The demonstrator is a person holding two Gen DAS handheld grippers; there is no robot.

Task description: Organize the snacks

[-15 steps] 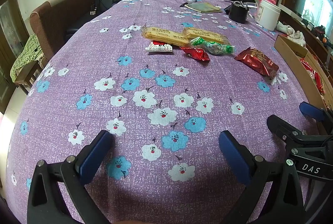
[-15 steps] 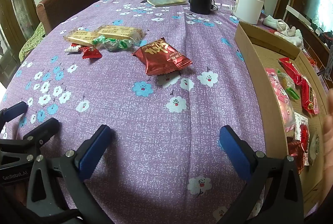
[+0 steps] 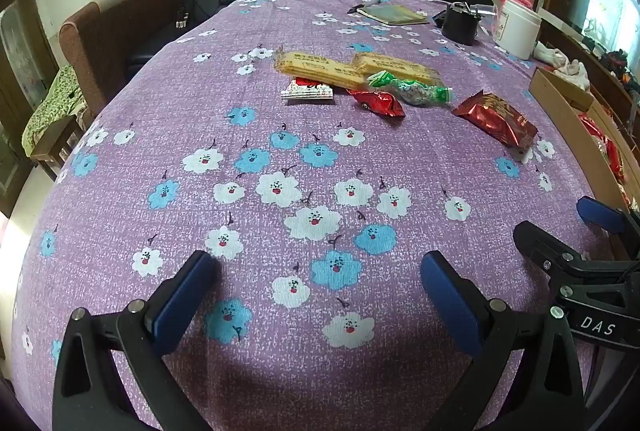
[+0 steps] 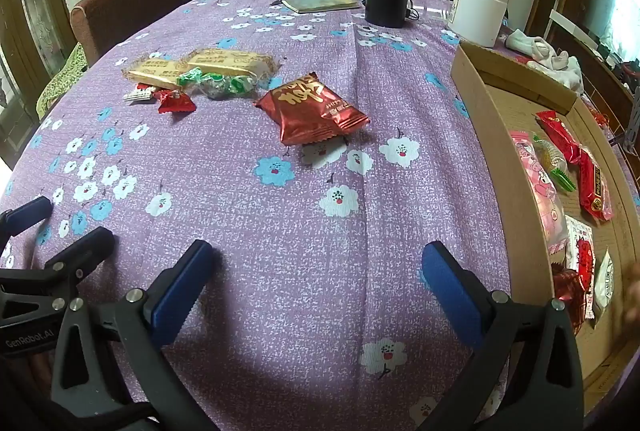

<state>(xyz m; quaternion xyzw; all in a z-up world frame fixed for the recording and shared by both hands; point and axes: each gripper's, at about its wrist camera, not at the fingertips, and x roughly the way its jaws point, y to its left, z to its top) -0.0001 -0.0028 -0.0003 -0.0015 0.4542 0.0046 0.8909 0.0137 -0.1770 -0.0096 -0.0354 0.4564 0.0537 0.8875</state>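
Both the left gripper (image 3: 316,295) and the right gripper (image 4: 316,287) were held wide apart and empty above the purple flowered counter (image 4: 280,231). A shiny red snack packet (image 4: 312,109) was seen lying near the cardboard tray (image 4: 500,135) of snacks.

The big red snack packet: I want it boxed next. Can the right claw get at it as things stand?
Probably yes. The right claw is open and empty, and only bare tablecloth lies between it and the big red snack packet, which lies apart from the other snacks.
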